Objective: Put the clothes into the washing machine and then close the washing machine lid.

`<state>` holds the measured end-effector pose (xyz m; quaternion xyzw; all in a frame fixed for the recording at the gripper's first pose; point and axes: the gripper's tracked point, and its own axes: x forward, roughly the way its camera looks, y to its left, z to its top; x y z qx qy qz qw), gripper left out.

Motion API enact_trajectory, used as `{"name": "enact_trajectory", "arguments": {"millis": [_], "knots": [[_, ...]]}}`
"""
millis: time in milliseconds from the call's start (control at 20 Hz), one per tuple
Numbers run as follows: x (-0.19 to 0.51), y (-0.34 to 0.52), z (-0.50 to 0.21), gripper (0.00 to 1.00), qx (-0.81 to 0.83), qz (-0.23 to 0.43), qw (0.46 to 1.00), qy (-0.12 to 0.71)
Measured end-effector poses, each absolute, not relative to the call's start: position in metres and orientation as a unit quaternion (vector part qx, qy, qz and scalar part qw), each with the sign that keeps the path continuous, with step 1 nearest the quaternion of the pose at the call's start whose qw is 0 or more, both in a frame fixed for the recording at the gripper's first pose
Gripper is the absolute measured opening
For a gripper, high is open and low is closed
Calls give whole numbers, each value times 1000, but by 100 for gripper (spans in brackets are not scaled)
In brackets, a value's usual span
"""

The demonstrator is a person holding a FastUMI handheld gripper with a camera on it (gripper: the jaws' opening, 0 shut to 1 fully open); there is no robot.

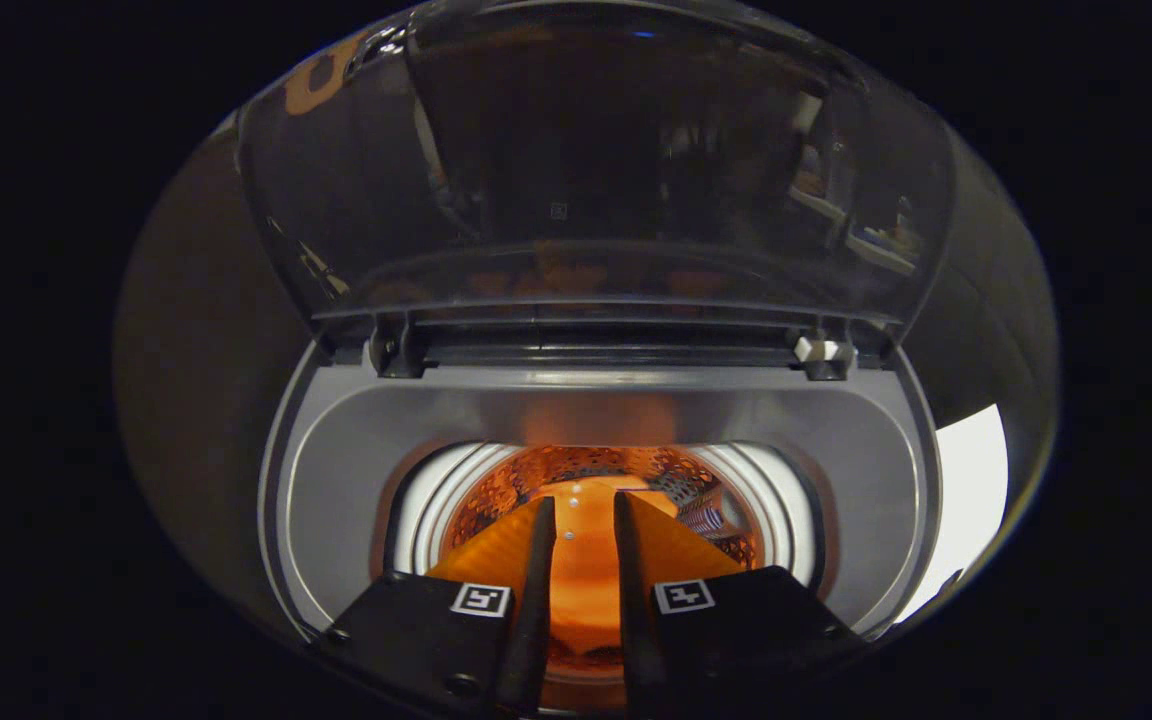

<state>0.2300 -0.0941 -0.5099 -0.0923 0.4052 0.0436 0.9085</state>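
Note:
I look down into the washing machine (356, 480), a top loader with a grey rim around a perforated metal drum (636, 465). Its clear lid (596, 170) stands upright on its hinges beyond the opening. My gripper (583, 500) reaches over the near rim, with its fingertips above the drum's mouth. The fingers stand a narrow gap apart, and an orange garment (584, 570) with small white dots fills that gap from the tips back, pressed on both sides. Its wrinkled lower part hangs towards the drum. The drum's floor is hidden behind the fingers and the cloth.
The lid's hinges (821, 352) sit at the back of the rim, left and right. A bright white patch (966, 490) shows past the machine's right side. Dark booth wall surrounds the machine.

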Motion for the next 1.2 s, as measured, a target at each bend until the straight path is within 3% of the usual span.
{"name": "enact_trajectory", "arguments": {"millis": [50, 100, 400, 1200], "knots": [[228, -95, -503, 42, -85, 42, 910, 402], [224, -97, -496, 54, -78, 41, 913, 398], [204, -110, -460, 100, -63, 11, 928, 367], [181, -119, -256, 99, 41, -130, 978, 155]]}}
